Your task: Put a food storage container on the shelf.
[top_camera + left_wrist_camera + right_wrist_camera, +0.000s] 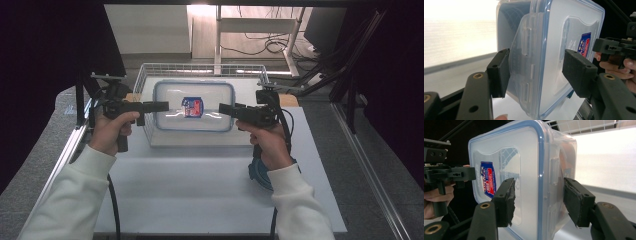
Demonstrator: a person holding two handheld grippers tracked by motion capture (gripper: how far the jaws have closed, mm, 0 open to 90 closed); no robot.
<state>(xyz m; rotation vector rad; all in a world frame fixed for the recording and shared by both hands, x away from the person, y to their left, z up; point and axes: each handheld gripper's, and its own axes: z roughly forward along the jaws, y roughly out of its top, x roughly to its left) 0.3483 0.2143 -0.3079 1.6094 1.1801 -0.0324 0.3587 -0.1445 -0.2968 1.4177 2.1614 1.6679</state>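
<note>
Step in hand, by the look of it: two-handed carry of a lidded box (194, 106), held over the wire basket (145, 75) at 12 o'clock on the counter (200, 190). Left claw (162, 105) clamped on the box's 9 o'clock end, one pad on the side latch (524, 62), the other on the lid (571, 42). Right claw (225, 108) clamped on the 3 o'clock end, jaws astride the rim at mid width. Sticker (192, 107) on the lid, facing up. Next, probably: move both hands together, level, equal squeeze, then lower into the basket or onto the counter toward 6 o'clock; uneven pull risks a tilt or slip.
</note>
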